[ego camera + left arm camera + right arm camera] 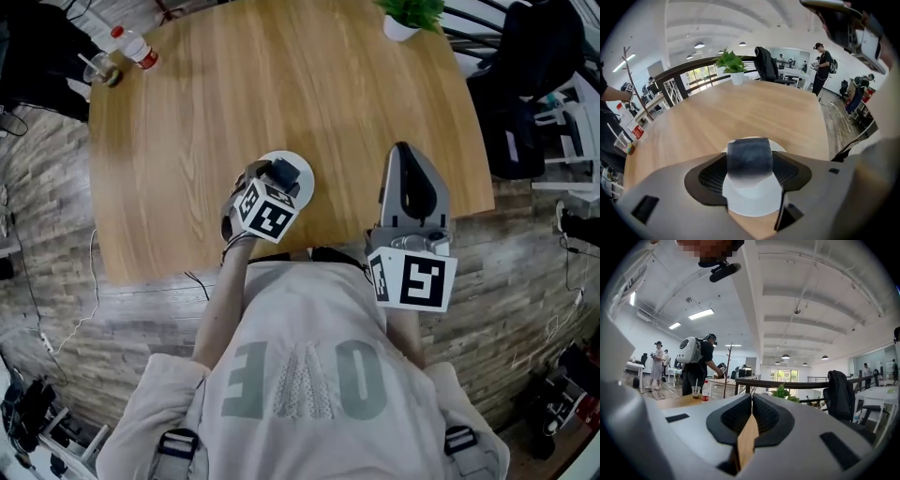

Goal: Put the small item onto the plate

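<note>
- Small item [749, 155], a dark block, sits clamped in the left gripper [750, 169], directly above the plate [752, 205] at the table's near edge.
- Right gripper [751, 405], jaws closed on nothing, hangs well to the right.

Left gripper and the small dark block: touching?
Touching. Left gripper view: the left gripper clamps both sides of the small dark block, above the plate.

Ceiling strip lights [701, 313] are lighting the room evenly. Fisheye distortion is bending both gripper views, darkening their corners. The small item [749, 157] is looking blurred near the lens; the table [740, 108] is catching a pale sheen.
</note>
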The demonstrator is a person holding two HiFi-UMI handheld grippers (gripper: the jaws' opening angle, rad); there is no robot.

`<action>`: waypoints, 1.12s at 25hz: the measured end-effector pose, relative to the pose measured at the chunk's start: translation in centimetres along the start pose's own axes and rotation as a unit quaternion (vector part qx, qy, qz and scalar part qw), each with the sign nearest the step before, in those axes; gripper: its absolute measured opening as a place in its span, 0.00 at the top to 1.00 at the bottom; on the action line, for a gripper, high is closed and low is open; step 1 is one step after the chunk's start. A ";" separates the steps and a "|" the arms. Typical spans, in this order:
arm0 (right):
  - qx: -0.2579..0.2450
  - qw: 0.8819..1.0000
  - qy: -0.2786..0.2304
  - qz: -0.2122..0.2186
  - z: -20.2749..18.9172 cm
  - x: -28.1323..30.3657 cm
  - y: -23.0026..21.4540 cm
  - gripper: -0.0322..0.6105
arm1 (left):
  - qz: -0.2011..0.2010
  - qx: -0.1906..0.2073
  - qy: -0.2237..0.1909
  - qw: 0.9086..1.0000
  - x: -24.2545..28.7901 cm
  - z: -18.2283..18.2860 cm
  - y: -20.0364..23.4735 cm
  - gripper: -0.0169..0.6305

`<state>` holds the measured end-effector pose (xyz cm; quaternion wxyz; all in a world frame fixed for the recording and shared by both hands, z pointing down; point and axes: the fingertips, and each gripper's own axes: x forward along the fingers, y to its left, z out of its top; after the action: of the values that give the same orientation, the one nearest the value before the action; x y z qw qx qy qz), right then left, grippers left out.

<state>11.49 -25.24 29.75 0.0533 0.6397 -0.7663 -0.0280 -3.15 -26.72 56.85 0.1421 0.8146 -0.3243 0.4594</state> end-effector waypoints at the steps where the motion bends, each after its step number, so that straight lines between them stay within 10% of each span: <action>1: -0.001 1.000 0.004 -0.007 -0.3 -0.4 -0.3 0.92 | -0.002 0.002 0.009 1.000 0.2 -0.3 -0.2 0.51; 12: 0.001 0.998 0.031 -0.053 -1.7 -3.3 -2.8 0.92 | -0.004 0.026 0.044 0.999 1.8 -1.7 -0.2 0.52; 28: 0.006 0.998 0.020 -0.056 -1.3 -3.1 -3.0 0.92 | -0.025 -0.009 -0.014 1.000 0.9 1.6 -0.7 0.52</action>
<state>15.15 -22.68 30.58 0.0637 0.6825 -0.7280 -0.0135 -1.31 -27.39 56.75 0.1562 0.8277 -0.3098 0.4410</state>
